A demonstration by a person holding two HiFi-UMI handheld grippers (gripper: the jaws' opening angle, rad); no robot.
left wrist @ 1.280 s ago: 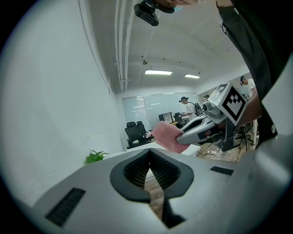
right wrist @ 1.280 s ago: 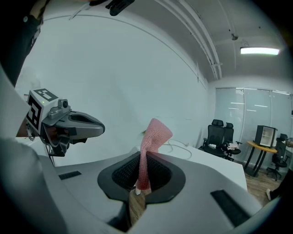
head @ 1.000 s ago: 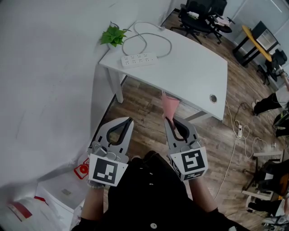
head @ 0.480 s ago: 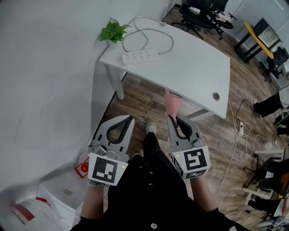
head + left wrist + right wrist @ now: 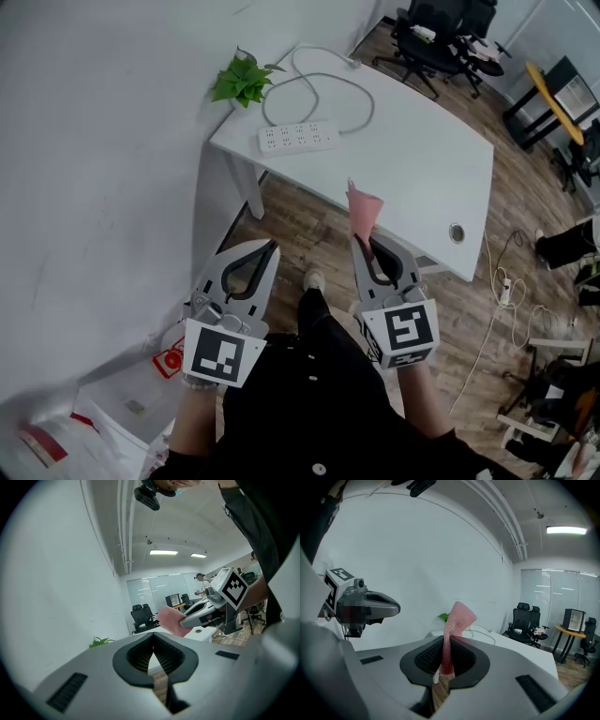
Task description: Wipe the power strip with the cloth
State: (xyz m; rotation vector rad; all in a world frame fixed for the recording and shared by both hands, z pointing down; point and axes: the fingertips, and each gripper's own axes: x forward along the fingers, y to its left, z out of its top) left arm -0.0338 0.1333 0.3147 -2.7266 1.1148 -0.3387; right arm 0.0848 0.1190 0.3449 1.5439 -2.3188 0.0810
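Both grippers we are holding before the white table (image 5: 422, 164). The right gripper (image 5: 361, 240) is pinching the pink cloth (image 5: 362, 208) upright between its jaws. The left gripper (image 5: 272, 247) is keeping its jaws pressed together on nothing. The power strip (image 5: 298, 138) is lying on the table, near the plant (image 5: 242, 79).

power strip (image 5: 298, 138) on table (image 5: 427, 173) | plant (image 5: 242, 80) behind it | cloth (image 5: 364, 206) in right claw (image 5: 360, 240)

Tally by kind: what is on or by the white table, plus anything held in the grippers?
Power strip: 1
Plant: 1
Pink cloth: 1, clamped in the right gripper
Total: 3
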